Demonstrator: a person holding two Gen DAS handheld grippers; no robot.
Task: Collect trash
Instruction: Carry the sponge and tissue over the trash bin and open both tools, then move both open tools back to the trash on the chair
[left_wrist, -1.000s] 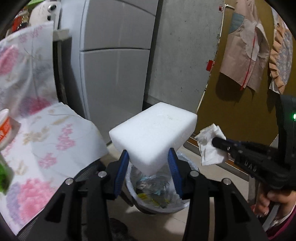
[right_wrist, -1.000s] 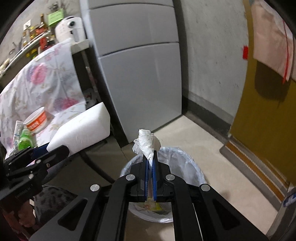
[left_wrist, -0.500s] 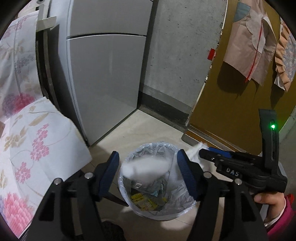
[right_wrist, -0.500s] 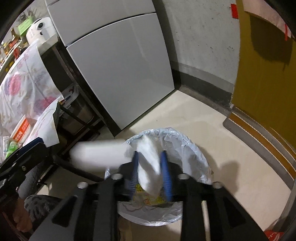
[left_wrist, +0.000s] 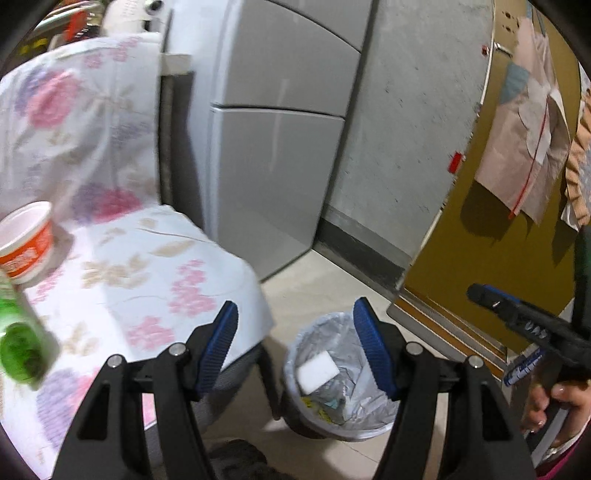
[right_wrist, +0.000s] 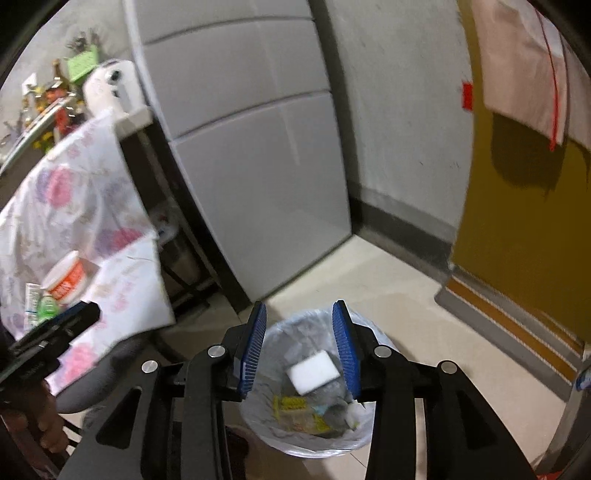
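A trash bin (left_wrist: 340, 424) lined with a clear bag stands on the floor below both grippers; it also shows in the right wrist view (right_wrist: 258, 424). A white foam block (left_wrist: 317, 371) lies inside it on other trash, and it shows in the right wrist view (right_wrist: 313, 371) too. My left gripper (left_wrist: 295, 345) is open and empty above the bin. My right gripper (right_wrist: 300, 349) is open and empty above the bin; it appears at the right of the left wrist view (left_wrist: 480, 295). The tissue is not clearly visible in the bin.
A table with a floral cloth (left_wrist: 122, 273) stands left of the bin, holding an orange-and-white cup (left_wrist: 24, 243) and a green bottle (left_wrist: 18, 350). A grey fridge (left_wrist: 273, 147) and a concrete wall stand behind. A mustard door (left_wrist: 491, 236) is at the right.
Both grippers opened. The foam block dropped from the left gripper into the bin, and the tissue left the right gripper. Both grippers then rose and tilted up.
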